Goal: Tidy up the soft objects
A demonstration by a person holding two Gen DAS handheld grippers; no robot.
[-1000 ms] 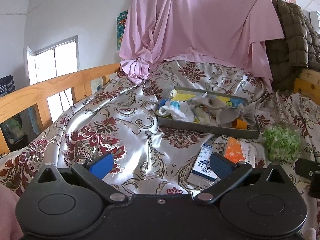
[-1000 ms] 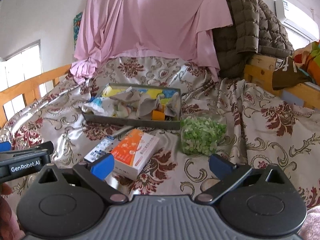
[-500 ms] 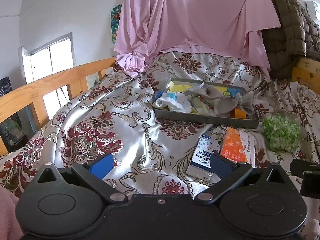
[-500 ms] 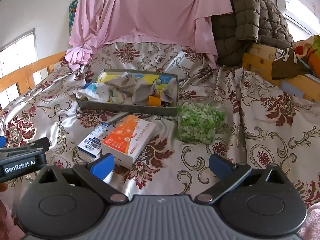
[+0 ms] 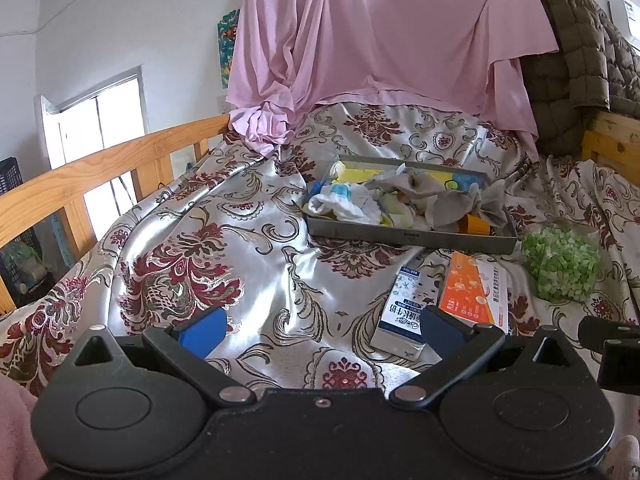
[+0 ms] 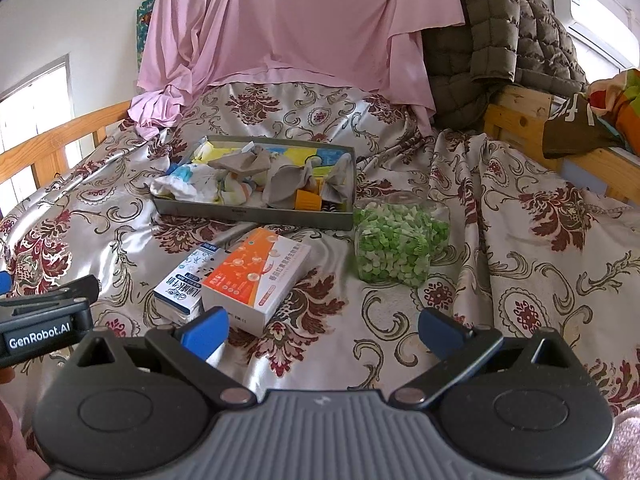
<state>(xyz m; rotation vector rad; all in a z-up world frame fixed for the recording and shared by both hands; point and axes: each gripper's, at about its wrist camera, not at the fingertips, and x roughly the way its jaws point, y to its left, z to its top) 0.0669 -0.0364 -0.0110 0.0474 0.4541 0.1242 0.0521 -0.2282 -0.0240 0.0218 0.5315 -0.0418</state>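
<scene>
A grey tray (image 5: pixel 408 236) (image 6: pixel 248 214) sits on the floral bedspread, filled with crumpled soft cloths: white (image 5: pixel 348 206) (image 6: pixel 188 186), grey (image 5: pixel 448 204) (image 6: pixel 288 184) and yellow ones. My left gripper (image 5: pixel 320 330) is open and empty, low over the bedspread, well in front of the tray. My right gripper (image 6: pixel 322 332) is open and empty, just behind an orange-and-white box (image 6: pixel 256 276) (image 5: pixel 476 294) and a blue-and-white box (image 6: pixel 188 280) (image 5: pixel 404 316).
A clear bag of green pieces (image 6: pixel 400 240) (image 5: pixel 562 262) lies right of the tray. A pink sheet (image 6: pixel 296 20) hangs behind. A brown quilted jacket (image 6: pixel 504 44) drapes over the wooden frame at right. A wooden bed rail (image 5: pixel 92 176) runs along the left.
Both grippers have moved forward and tilted down slightly, so the tray and boxes sit a little lower and closer in view. Both stay open and empty.
</scene>
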